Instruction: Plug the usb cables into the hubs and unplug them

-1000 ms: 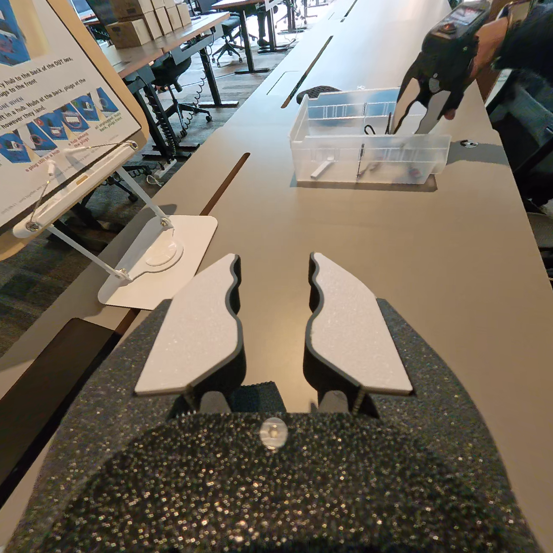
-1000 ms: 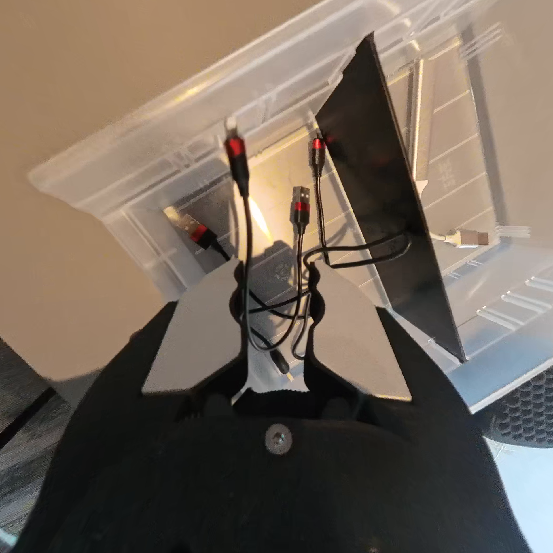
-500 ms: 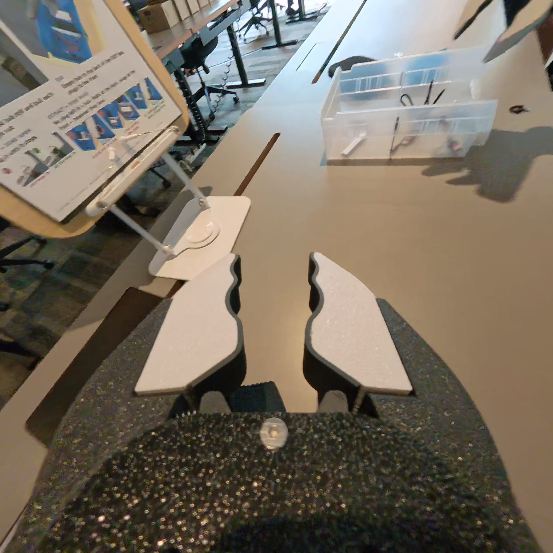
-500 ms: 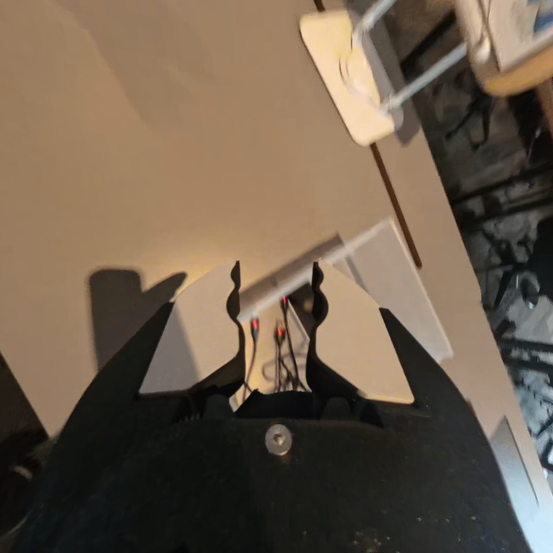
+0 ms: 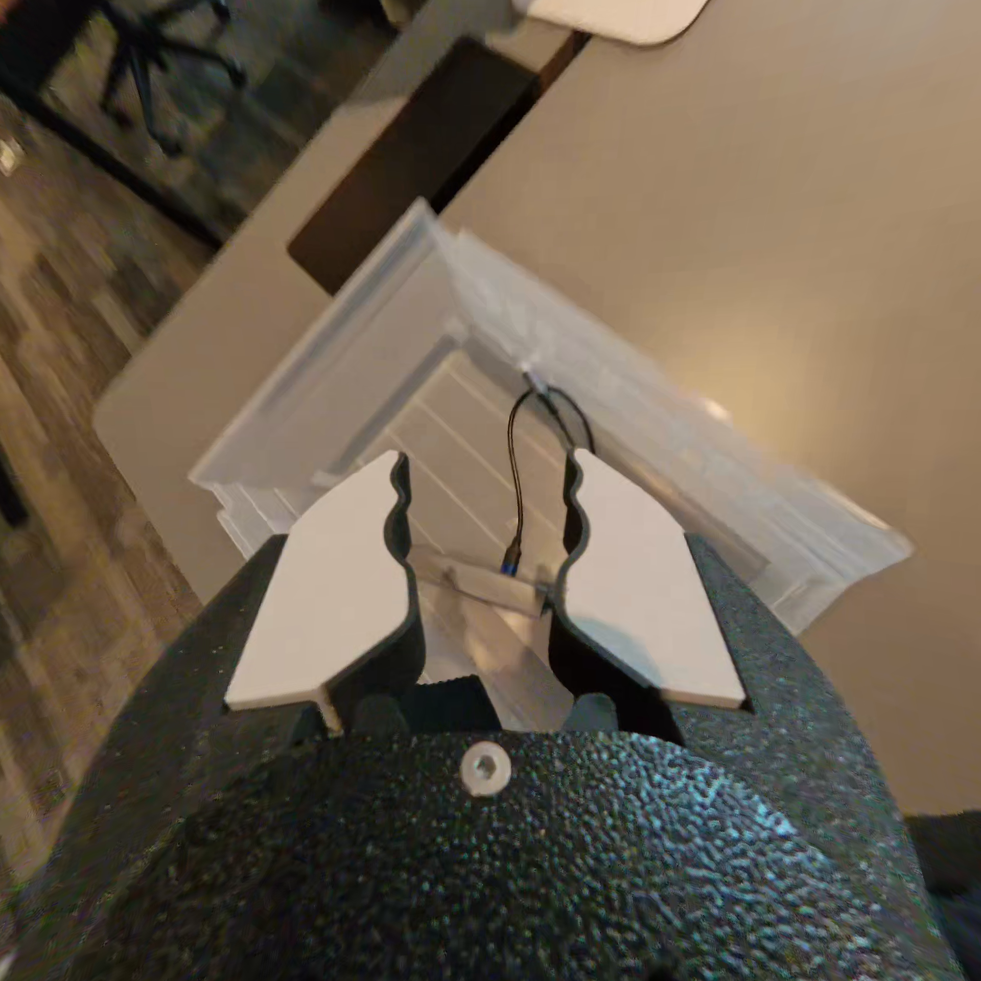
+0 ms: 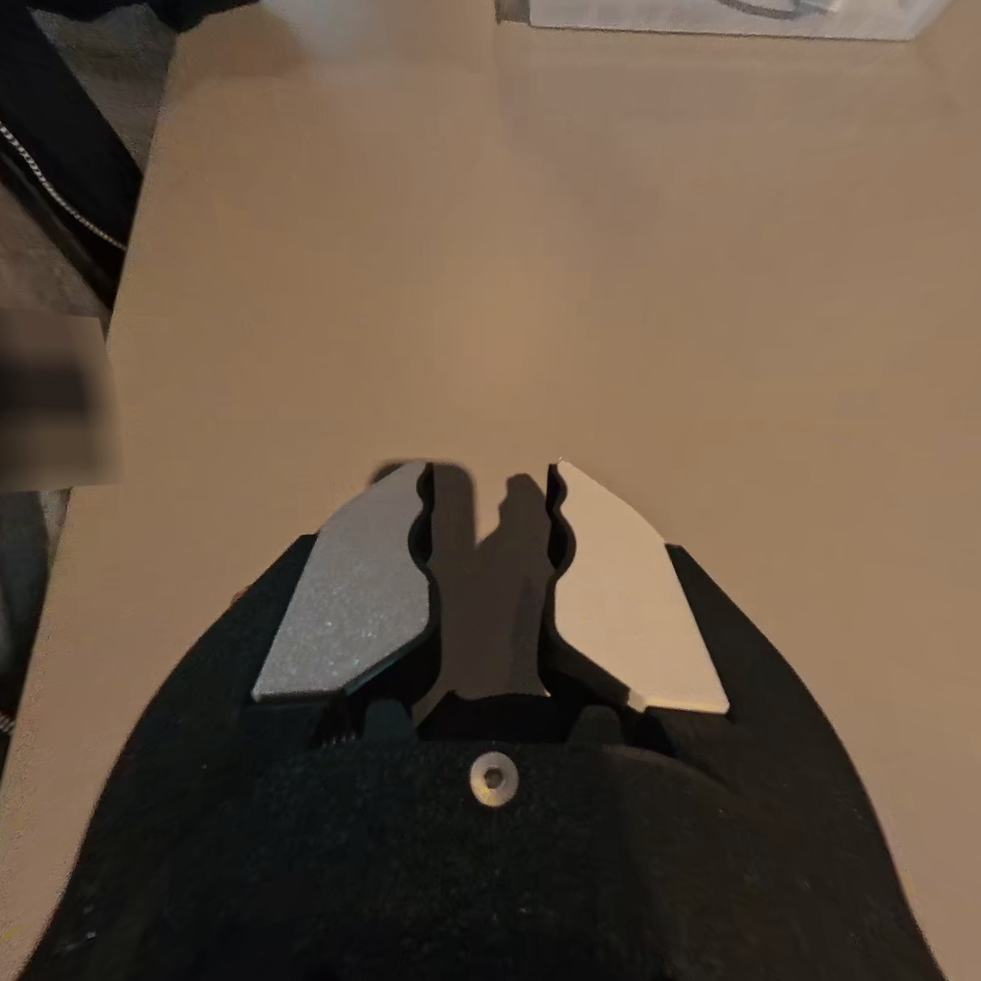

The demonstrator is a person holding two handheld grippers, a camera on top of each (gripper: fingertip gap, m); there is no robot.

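In the left wrist view a clear plastic bin [image 5: 340,340] stands on the tan table. A thin black USB cable [image 5: 517,478] lies in it, with a blue-collared plug [image 5: 508,567] at its near end against a pale bar across the bin. My left gripper [image 5: 487,456] is open and empty, pointing down into the bin just above the cable. My right gripper [image 6: 491,470] is open and empty over the bare table [image 6: 531,265]. A clear bin [image 6: 743,21] with a dark cable loop [image 6: 764,8] shows at the top edge. No hub is clearly visible.
The left wrist view shows a white stand base [image 5: 600,21] at the top, a dark slot [image 5: 414,159] in the table, and the table's left edge with floor and an office chair [image 5: 159,63] beyond. Dark clothing with a zipper [image 6: 53,159] lies at the left. Across from one pair of fingers to the other is roughly 40 cm. My right tips are about 45 cm from the blue-collared plug [image 5: 508,567], my left tips only 15 cm.
My left gripper has swung from over the open table to point down into a bin with a cable. My right gripper has left the bin of red-collared cables and moved over bare table. Both stay open.
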